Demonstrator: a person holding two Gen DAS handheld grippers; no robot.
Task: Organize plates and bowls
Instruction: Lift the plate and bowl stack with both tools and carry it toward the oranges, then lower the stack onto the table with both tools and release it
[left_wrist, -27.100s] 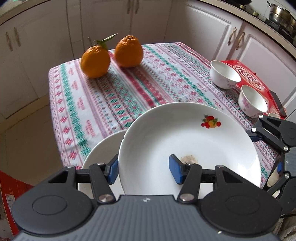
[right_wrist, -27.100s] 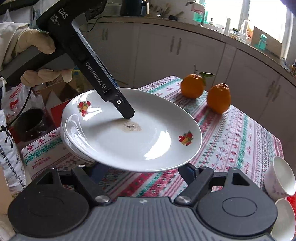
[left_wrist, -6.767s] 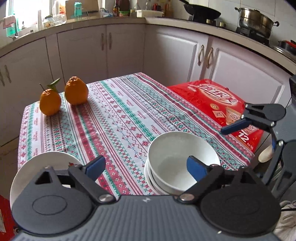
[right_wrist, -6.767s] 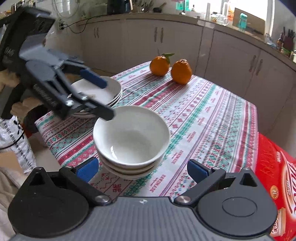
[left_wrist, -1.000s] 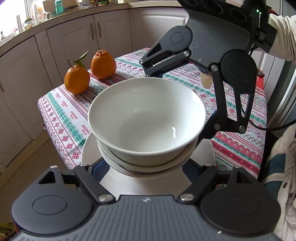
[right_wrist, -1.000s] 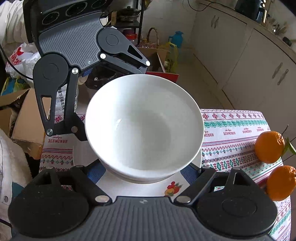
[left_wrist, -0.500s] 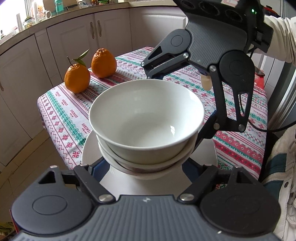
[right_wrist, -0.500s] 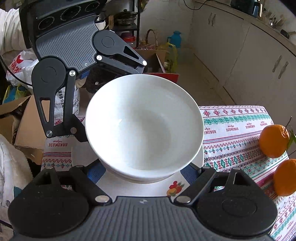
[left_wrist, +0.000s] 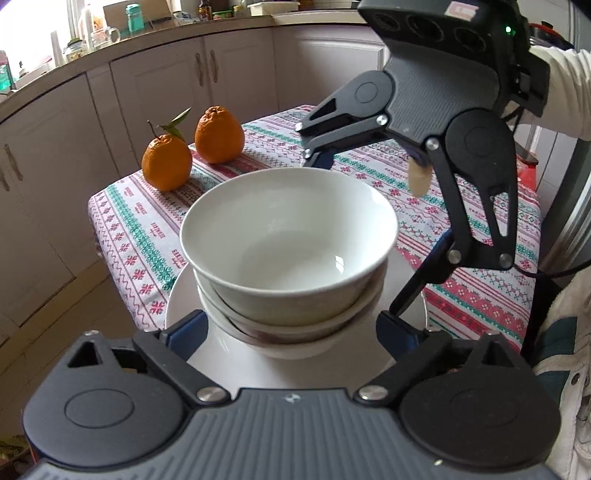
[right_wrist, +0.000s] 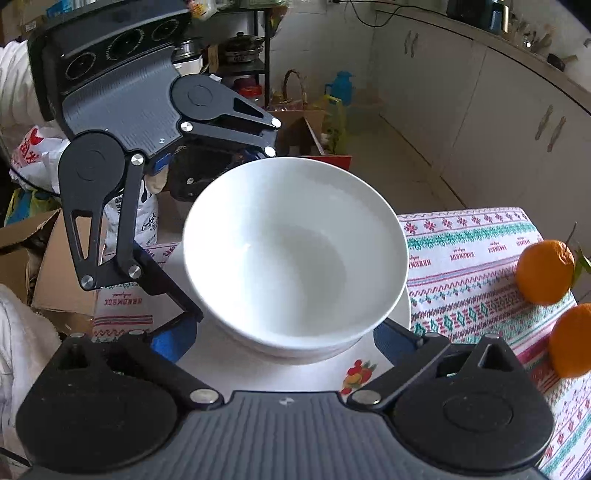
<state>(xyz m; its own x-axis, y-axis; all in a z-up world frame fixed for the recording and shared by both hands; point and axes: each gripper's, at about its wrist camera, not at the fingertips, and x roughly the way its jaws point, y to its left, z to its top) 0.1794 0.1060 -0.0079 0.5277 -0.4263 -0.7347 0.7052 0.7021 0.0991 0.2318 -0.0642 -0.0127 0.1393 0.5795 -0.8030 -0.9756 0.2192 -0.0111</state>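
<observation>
the stack of bowls (left_wrist: 288, 258) sits on the plates (right_wrist: 280, 365) at the near corner of the table (left_wrist: 436, 221), directly ahead of both tools and between their fingers. three nested bowls can be counted from the left wrist view; how many plates lie under them cannot be told, only the top one with its fruit decal showing

left gripper (left_wrist: 291, 330): jaws opening, blue pads standing just off the lowest bowl on either side, no pad pressing on it. right gripper (right_wrist: 284, 341): jaws likewise opening, pads apart at either side of the bowl stack, nothing clamped. each tool appears in the other's view, facing it across the bowls, the opposite fingers reaching around the far side of the stack

judgement on progress: the stacking looks done. bowls are gathered into one pile, the pile rests level on the plates, and both grips are letting go. no other plate or bowl shows loose on the cloth in either view, though the far right of the table is partly hidden behind the right tool

remaining, as far as can be judged: draw both tools back clear of the rims without knocking the stack, which stands near the table edge. the two oranges (left_wrist: 192, 151) lie well beyond the left gripper, apart from the crockery, and are no part of the task
</observation>
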